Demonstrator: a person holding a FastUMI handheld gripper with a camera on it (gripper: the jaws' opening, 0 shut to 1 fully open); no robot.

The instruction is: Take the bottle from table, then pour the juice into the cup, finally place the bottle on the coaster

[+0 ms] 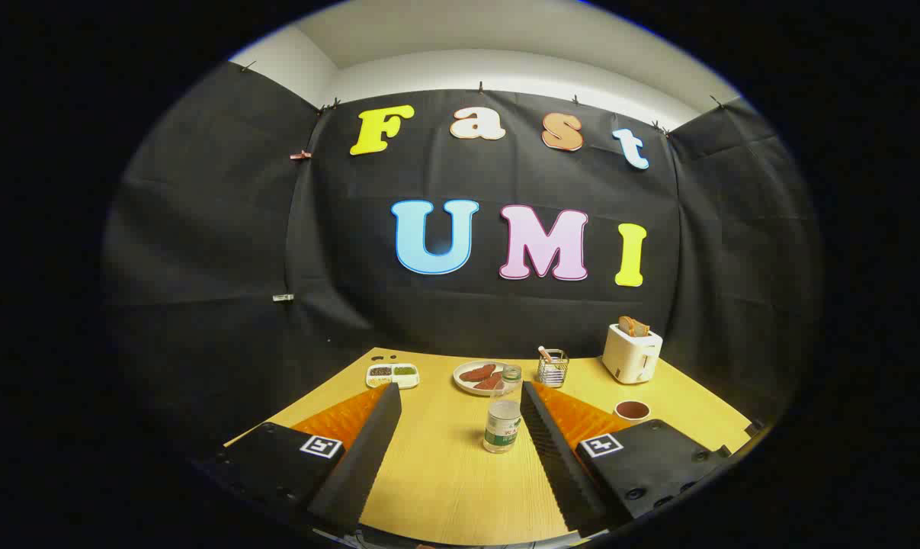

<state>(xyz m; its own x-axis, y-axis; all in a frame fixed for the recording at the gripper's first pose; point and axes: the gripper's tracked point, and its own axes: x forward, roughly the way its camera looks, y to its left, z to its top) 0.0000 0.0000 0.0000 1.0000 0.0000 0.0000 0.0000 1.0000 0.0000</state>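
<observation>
My jaws (pixel 460 438) are spread wide and hold nothing. The small clear plastic bottle with a green label (pixel 503 415) stands upright on the yellow wooden tabletop (pixel 444 473), just ahead, between my fingers but nearer the right one. A straight push forward should bracket it.

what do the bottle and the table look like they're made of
Bottle, standing between the open gripper fingers: probably clear plastic, since the table shows through it. Table: wood or wood-look laminate, matte, with fine grain lines.
</observation>
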